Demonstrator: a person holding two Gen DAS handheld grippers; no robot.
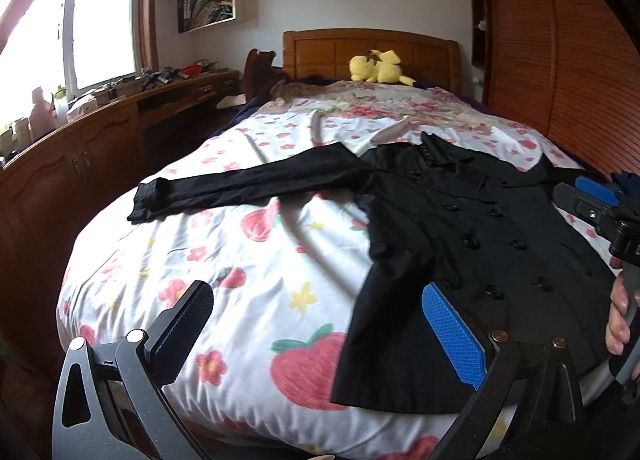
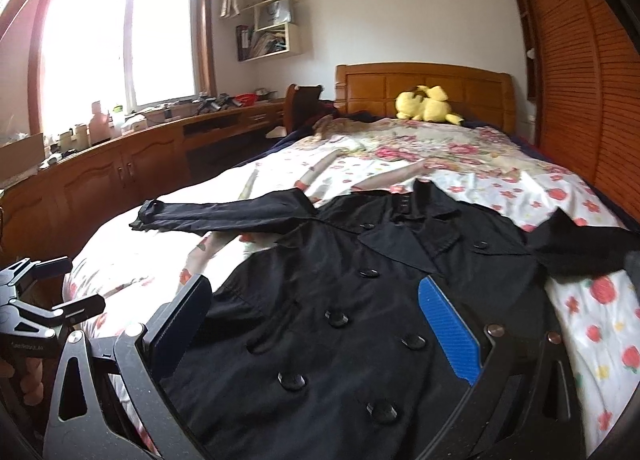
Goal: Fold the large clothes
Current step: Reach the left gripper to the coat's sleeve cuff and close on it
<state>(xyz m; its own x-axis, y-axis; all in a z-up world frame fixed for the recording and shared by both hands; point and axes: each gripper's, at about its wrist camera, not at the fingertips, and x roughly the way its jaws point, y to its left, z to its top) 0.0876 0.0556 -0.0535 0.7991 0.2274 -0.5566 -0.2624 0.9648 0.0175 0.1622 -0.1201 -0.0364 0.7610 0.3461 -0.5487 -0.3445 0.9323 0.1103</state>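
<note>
A black double-breasted coat (image 1: 460, 232) lies flat, front up, on the bed (image 1: 248, 260); its collar points to the headboard. One sleeve (image 1: 240, 188) stretches out to the left. My left gripper (image 1: 320, 324) is open and empty above the bed's foot, beside the coat's lower left hem. My right gripper (image 2: 316, 324) is open and empty, hovering over the coat's buttoned front (image 2: 360, 300). The right gripper also shows at the right edge of the left wrist view (image 1: 592, 200). The other sleeve (image 2: 580, 248) lies out to the right.
The bed has a white strawberry-and-flower sheet (image 2: 592, 320) and a wooden headboard (image 2: 424, 88) with a yellow plush toy (image 2: 424, 104). A long wooden desk and cabinets (image 1: 80, 156) run along the left under a window. A wooden slatted wardrobe (image 1: 560, 40) stands on the right.
</note>
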